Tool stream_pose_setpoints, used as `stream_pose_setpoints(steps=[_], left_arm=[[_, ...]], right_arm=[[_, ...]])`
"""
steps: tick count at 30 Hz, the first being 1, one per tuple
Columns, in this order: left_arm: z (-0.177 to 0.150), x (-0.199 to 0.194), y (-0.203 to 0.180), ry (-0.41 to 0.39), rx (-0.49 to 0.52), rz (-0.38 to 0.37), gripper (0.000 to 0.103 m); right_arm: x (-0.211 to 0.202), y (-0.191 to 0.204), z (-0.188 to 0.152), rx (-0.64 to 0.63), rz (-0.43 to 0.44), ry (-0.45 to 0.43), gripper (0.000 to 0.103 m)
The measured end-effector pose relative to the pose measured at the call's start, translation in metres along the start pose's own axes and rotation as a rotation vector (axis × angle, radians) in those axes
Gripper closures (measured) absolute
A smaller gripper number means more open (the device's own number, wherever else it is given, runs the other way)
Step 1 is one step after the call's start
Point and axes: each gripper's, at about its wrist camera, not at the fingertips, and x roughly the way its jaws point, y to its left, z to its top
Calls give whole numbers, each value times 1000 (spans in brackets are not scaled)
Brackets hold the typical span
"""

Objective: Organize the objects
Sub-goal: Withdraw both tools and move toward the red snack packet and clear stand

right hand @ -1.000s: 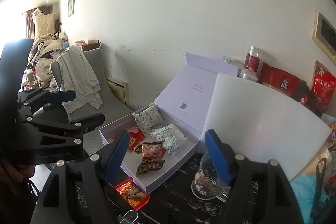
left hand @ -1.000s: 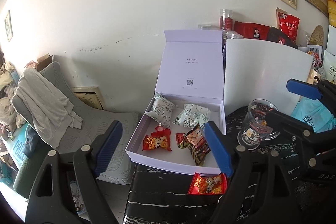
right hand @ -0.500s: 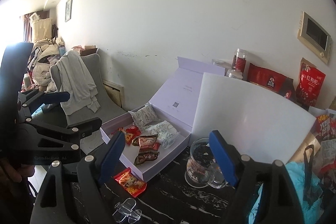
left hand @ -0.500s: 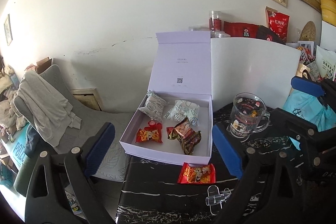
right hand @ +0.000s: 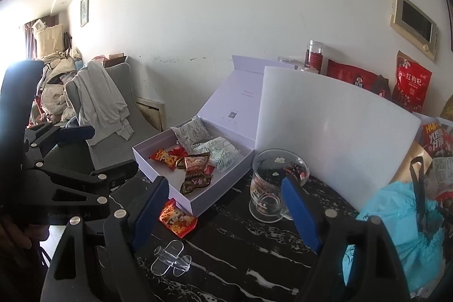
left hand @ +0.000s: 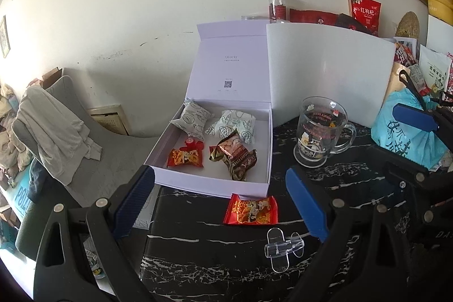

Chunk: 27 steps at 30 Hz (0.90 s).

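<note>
Hovering both tools over the dark marble table, we note the left gripper and right gripper gape wide — nothing between the blades. Lower centre of the left view, a red snack packet lies just outside the open white box. Judged light, crinkly, slippery — we would pinch a crimped end.

White board hides the lower parts of the red bags and jar behind it. Box lid print too small to read. Blue bag cut off by the right edge.
</note>
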Motion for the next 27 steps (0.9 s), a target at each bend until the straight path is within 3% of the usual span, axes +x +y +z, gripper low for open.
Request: stream_pose_setpoints(steps=[27], left_arm=[[-71, 49, 1, 184, -30, -48, 9]], right_arm=[[46, 11, -75, 27, 62, 207, 20]])
